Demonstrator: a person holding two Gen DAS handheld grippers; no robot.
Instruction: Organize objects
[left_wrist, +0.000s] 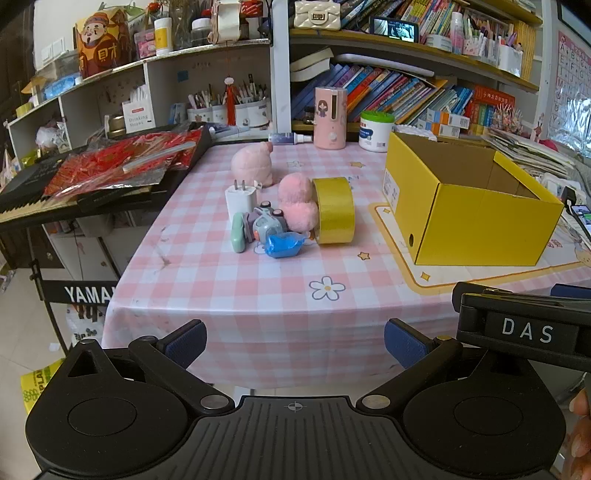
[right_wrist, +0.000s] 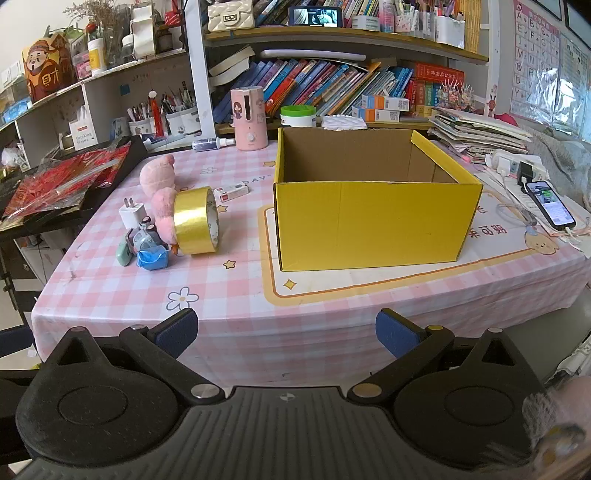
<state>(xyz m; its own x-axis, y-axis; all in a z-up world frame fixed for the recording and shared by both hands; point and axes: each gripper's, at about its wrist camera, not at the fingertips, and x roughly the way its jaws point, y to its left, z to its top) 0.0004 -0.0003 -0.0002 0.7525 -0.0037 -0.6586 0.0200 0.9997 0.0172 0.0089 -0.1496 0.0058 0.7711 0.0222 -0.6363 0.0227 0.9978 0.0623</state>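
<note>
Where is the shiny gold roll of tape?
The shiny gold roll of tape stands on edge on the pink checked tablecloth, left of the yellow cardboard box, touching the fluffy pink plush toy.

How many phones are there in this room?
2: one phone on the table's right edge, charging; another phone propped on the top shelf. Clutter may hide more.

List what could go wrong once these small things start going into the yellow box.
1. The gold tape roll stands on its edge against the pink plush; pulling the plush away may let the roll travel.
2. The charger, toy car and blue packet lie packed together, so a wide-open left hand-held gripper may nudge neighbours.
3. The yellow box has high walls that a carried item may clip.
</note>
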